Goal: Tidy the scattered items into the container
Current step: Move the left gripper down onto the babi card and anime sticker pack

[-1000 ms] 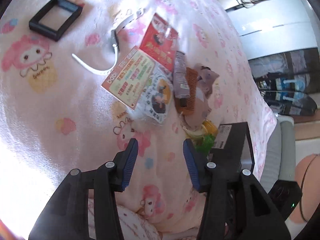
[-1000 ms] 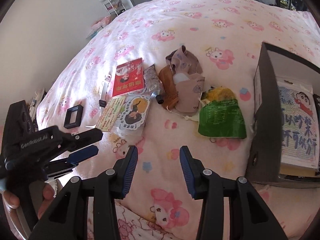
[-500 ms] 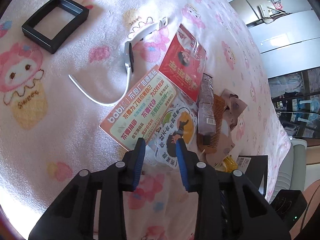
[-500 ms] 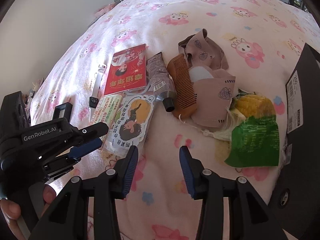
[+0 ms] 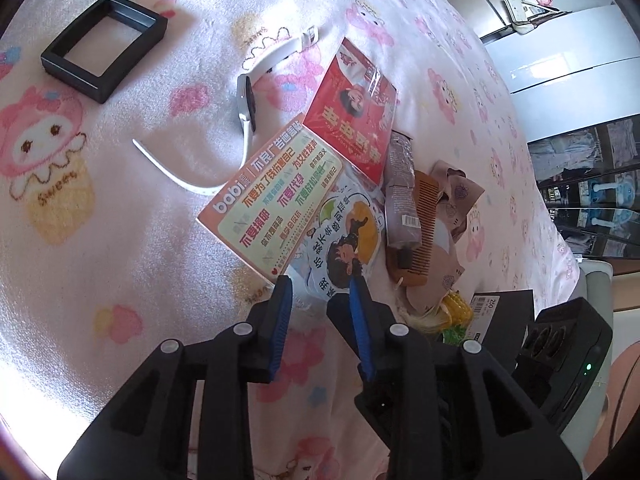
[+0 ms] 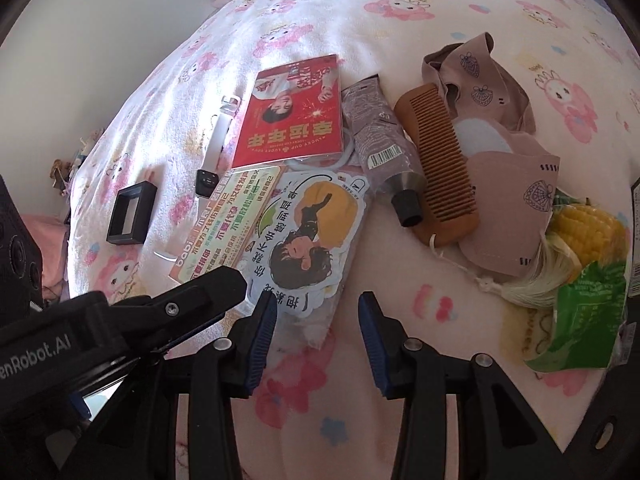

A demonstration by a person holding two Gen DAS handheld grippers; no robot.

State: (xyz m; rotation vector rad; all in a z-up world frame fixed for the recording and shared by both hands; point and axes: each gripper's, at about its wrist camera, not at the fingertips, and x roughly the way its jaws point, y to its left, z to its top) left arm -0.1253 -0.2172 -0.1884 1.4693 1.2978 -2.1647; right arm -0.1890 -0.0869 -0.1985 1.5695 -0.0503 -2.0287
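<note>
Your left gripper [image 5: 320, 286] has just been closing its fingers narrow around the near edge of the cartoon sticker pack [image 5: 340, 236], which lies on the bed [image 5: 120, 240]; whether they pinch it, I cannot tell. Your right gripper [image 6: 316, 312] hovers half-open and empty. Next, lift the pack toward the black box [image 5: 504, 308].

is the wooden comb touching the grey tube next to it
Touching. In the right wrist view the wooden comb lies flush along the grey tube, no blanket showing between them near the cap; the left wrist view agrees.
</note>
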